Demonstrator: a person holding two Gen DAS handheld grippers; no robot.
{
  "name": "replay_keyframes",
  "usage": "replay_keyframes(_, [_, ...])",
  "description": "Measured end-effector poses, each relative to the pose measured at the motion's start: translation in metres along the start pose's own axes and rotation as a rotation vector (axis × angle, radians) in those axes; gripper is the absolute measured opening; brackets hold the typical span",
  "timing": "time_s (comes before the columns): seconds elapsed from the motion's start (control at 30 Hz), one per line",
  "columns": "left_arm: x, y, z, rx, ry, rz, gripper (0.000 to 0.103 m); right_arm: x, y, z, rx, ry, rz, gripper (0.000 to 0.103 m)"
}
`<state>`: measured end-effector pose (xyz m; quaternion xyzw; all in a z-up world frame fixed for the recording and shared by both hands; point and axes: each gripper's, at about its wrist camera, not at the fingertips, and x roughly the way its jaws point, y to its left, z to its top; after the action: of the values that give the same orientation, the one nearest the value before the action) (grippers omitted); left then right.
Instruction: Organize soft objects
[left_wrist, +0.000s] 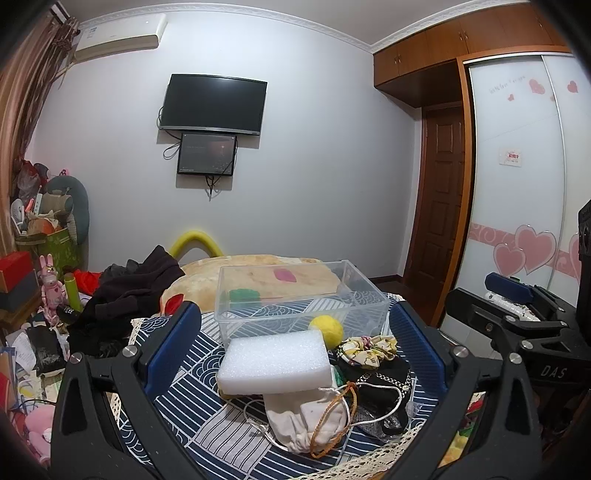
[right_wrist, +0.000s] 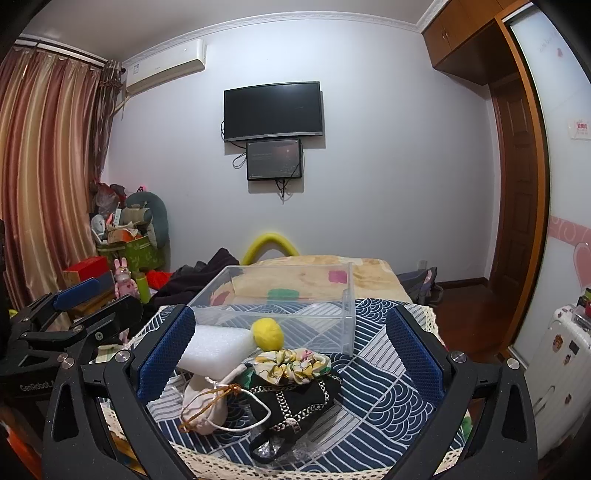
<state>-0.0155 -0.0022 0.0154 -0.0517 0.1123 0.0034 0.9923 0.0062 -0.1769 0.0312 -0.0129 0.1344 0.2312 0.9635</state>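
You have a clear plastic bin (left_wrist: 301, 295) standing upright and empty on the patterned cloth. Just in front of it lies a white foam block (left_wrist: 275, 360), tilted over a cream drawstring pouch (left_wrist: 308, 421) with an orange cord. A yellow felt ball (right_wrist: 266, 334) touches the bin's front wall. A floral scrunchie (right_wrist: 293, 363) rests on a black trimmed pouch (right_wrist: 295, 400).

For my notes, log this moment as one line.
left tool open | right tool open | clear box empty | foam block, yellow ball, pouch outside box
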Motion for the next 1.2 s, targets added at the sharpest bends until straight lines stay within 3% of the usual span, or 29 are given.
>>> replay_keyframes(0.87, [-0.001,0.002,-0.001,-0.002,-0.001,0.000,0.103,0.000,0.000,0.000,0.003,0.001,0.002,0.103])
replay_keyframes(1.2, [0.009,0.004,-0.004,-0.006,0.035,0.002,0.103,0.008,-0.001,-0.004,0.011,0.019,-0.001,0.103])
